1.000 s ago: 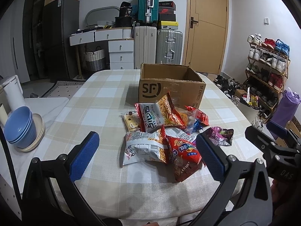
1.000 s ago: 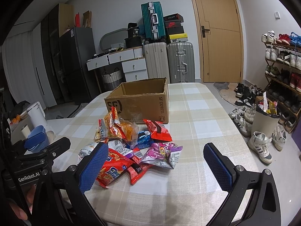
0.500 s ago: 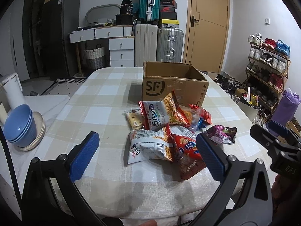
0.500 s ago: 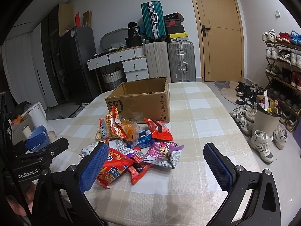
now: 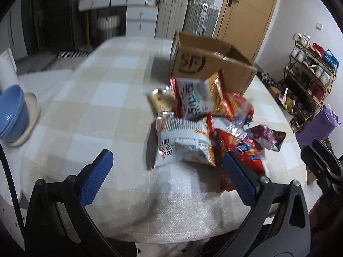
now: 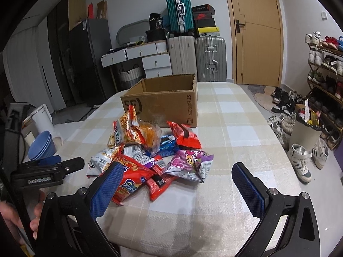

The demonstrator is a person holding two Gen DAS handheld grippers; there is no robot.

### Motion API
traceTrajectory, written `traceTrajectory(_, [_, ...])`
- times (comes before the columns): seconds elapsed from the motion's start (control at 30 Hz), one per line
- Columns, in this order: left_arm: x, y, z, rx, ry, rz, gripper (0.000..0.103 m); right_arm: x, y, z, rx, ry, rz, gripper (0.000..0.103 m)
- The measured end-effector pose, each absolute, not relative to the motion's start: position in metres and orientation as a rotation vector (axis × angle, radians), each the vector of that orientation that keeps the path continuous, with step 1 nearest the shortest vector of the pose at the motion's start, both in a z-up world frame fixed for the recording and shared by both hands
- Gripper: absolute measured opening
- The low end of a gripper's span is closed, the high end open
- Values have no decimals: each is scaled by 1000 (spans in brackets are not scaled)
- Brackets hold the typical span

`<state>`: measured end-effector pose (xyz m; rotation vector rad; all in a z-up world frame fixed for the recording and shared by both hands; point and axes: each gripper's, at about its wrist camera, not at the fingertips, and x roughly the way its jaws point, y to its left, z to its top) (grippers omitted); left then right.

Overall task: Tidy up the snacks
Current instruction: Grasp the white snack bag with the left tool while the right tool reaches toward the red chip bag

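The left gripper [image 5: 167, 171] has swung down toward the snack pile [image 6: 150, 150] on the desk [image 6: 235, 128] before the empty cardboard box [image 6: 163, 102], both grippers' fingers spread and holding nothing, so picking looks about to start.

Oval table [image 6: 246, 150] under beige-and-white checked cloth.
Bearing an open brown cardboard box [image 6: 163, 105], with a heap of crinkly snack packets [image 6: 150, 152] just before it.
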<state>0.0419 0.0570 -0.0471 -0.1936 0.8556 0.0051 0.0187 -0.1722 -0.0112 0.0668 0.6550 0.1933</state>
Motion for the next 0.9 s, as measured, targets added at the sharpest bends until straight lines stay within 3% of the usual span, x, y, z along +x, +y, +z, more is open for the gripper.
traceTrajectory(0.23, [89, 49, -70, -172, 966, -42, 102, 19, -175, -14, 79, 668, 208, 103])
traceTrajectory(0.37, [113, 41, -89, -150, 1044, -67, 89, 20, -178, -14, 98, 677, 219, 103])
traceTrajectory(0.53, [125, 38, -98, -167, 1063, -97, 87, 21, -175, -16, 114, 694, 241, 103])
traceTrajectory(0.77, [130, 38, -102, -192, 1078, -150, 64, 24, -153, -27, 46, 734, 328, 103])
traceTrajectory(0.9, [126, 43, -102, -208, 1081, -171, 60, 35, -134, -45, 37, 811, 409, 103])
